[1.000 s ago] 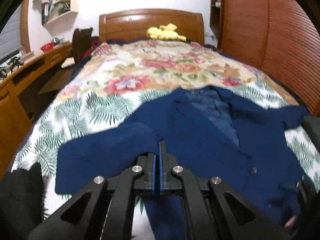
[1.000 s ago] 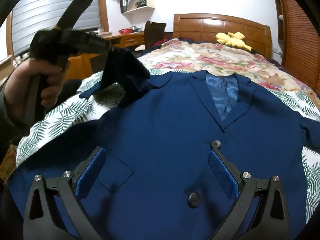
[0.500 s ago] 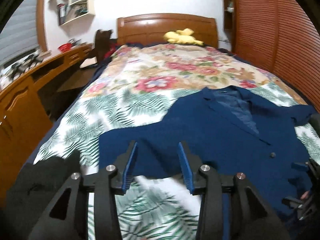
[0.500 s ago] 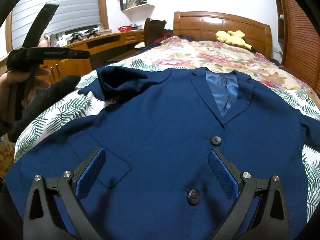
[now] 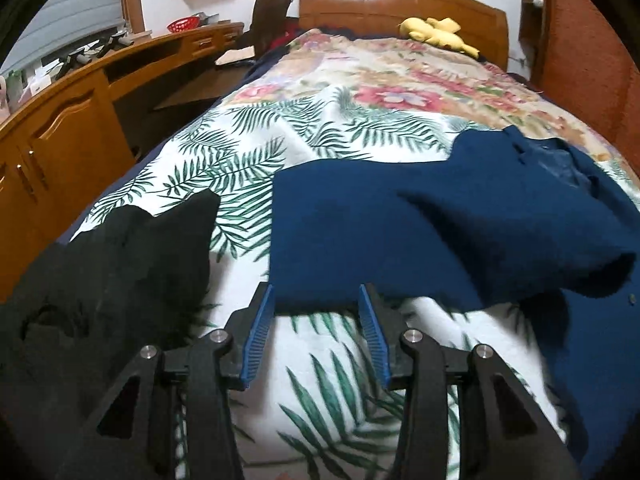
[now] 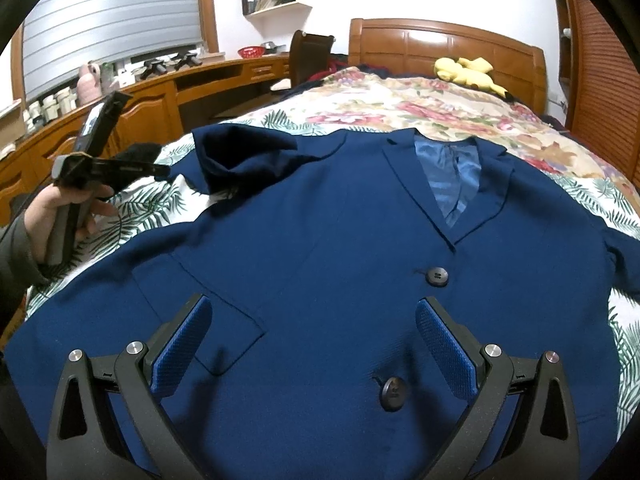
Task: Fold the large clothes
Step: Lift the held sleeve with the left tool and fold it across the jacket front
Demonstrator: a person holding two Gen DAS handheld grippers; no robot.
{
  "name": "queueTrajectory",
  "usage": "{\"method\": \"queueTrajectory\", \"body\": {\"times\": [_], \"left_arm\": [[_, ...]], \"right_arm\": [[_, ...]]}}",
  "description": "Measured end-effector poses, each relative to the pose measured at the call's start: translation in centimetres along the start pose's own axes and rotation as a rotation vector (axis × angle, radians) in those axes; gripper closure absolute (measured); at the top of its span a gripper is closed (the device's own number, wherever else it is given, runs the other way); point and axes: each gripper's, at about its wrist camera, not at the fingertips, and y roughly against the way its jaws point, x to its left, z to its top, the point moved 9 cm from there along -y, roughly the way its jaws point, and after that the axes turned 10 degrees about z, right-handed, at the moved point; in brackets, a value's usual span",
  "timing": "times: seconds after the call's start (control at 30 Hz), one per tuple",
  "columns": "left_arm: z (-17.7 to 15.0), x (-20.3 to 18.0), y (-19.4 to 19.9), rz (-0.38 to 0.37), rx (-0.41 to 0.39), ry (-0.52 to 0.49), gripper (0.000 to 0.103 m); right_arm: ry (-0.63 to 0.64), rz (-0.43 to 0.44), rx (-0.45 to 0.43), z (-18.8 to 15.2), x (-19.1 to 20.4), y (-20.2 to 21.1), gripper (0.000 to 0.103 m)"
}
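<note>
Left wrist view: the left gripper [image 5: 316, 304] fills the bottom centre, its jaws parted and clasping nothing. Between the blue pads [image 5: 260, 332] shows only leaf-print bedspread [image 5: 248, 148], with the near edge of a navy jacket [image 5: 360, 232] just past the fingertips. The jacket spreads from the frame's centre to its right edge, and one sleeve [image 5: 520, 248] lies folded over it at centre right. A dark garment [image 5: 104, 280] is heaped at lower left, beside the jacket without touching it.

Right wrist view: the right gripper [image 6: 312, 328] sits at bottom centre, jaws spread wide and empty, directly above the jacket [image 6: 320, 220] front. A dark button [image 6: 393, 393] lies between the pads, and a second button [image 6: 437, 277] is further up. The jacket lies face up and flat across the bed, its collar toward the top of the frame. The folded sleeve [image 6: 240, 156] rests at upper left of centre. At the left edge, a hand [image 6: 60, 216] holds the left gripper over the bedspread beside the jacket.

A wooden headboard [image 6: 444, 48] and a yellow plush toy [image 6: 468, 70] sit at upper right. A wooden desk [image 6: 160, 96] runs along the left.
</note>
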Motion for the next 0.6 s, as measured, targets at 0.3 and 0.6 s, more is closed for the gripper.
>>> {"method": "queueTrajectory", "body": {"times": [0.3,0.6], "left_arm": [[0.0,-0.4,-2.6,0.028,0.061,-0.001,0.06],[0.7,-0.8,-1.4,0.038,0.023,-0.034,0.092]], "right_arm": [[-0.008,0.007,0.007,-0.1,-0.1,-0.3,0.0],[-0.01,0.007,0.006,-0.1,-0.2,-0.3,0.0]]}}
